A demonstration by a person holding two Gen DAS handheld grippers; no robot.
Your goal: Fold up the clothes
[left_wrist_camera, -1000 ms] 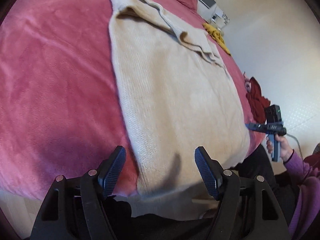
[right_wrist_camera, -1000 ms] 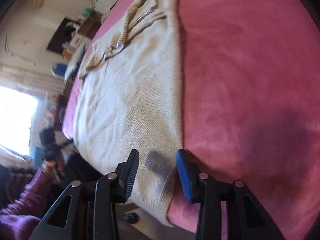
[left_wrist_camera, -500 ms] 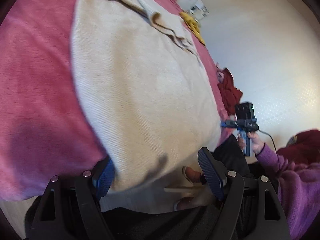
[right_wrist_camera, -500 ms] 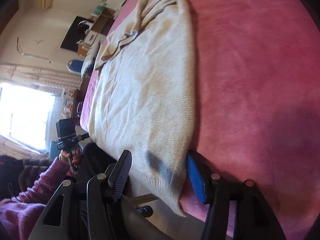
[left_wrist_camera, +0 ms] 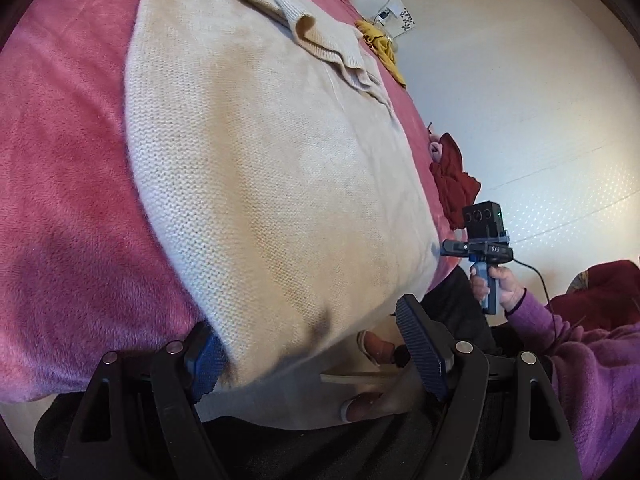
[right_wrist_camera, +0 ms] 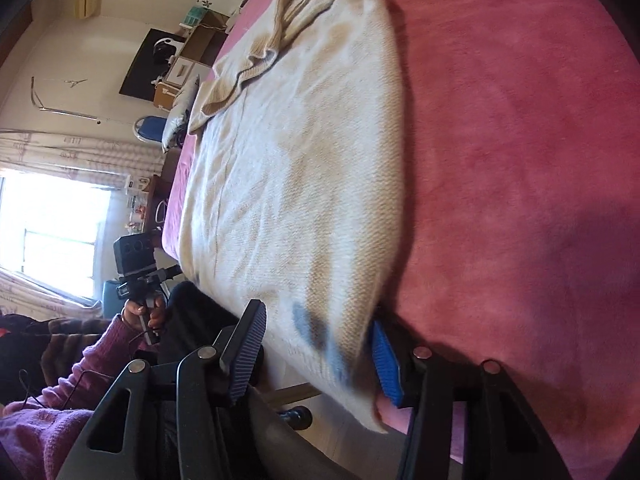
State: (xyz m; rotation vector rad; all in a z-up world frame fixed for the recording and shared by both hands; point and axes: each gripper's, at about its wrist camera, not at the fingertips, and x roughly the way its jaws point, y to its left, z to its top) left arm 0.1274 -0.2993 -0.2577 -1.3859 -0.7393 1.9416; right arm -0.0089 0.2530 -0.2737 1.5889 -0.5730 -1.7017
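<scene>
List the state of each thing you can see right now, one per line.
Beige sweater: flat on the bed, sleeves folded across its far end, near hem hanging over the edge.
Pink blanket: spread over the bed.
Left tongs: open, astride the hem's corner.
Right tongs: closing, the hem's other corner between them, not yet pinched.
</scene>
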